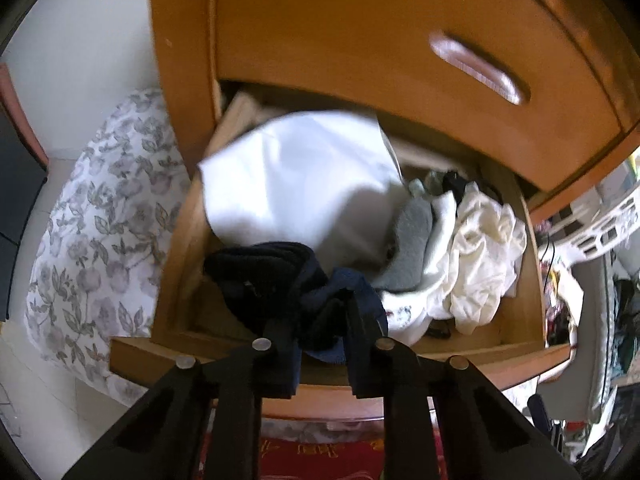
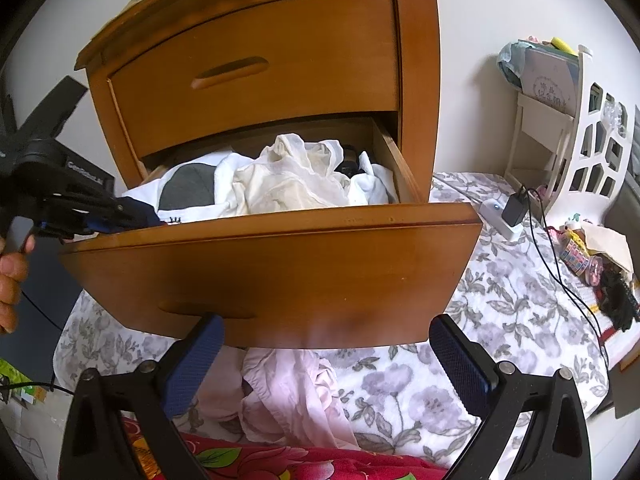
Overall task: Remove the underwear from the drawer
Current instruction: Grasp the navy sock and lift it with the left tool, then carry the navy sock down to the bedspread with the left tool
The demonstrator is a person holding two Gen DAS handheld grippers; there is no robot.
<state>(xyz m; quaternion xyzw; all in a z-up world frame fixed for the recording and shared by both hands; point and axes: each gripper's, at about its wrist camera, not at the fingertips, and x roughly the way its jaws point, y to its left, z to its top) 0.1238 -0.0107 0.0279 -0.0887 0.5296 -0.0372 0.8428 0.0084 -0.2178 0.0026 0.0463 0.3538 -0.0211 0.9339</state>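
Note:
The lower drawer (image 1: 168, 240) of a wooden nightstand stands pulled out, full of clothes. At its front left lies dark navy underwear (image 1: 264, 276), bunched up. My left gripper (image 1: 320, 320) reaches down into the drawer and is shut on this navy cloth, which is pinched between its black fingers. The right wrist view shows that gripper (image 2: 128, 212) at the drawer's left front corner with navy cloth (image 2: 146, 216) at its tip. My right gripper (image 2: 328, 356) hangs open in front of the drawer front (image 2: 280, 272), holding nothing.
A white cloth (image 1: 296, 184), a grey piece (image 1: 412, 248) and cream garments (image 1: 480, 248) fill the drawer. The upper drawer (image 2: 256, 68) is closed. A pink garment (image 2: 288, 392) lies on the floral bedding (image 2: 500, 312) below. A charger and cable (image 2: 516, 208) lie to the right.

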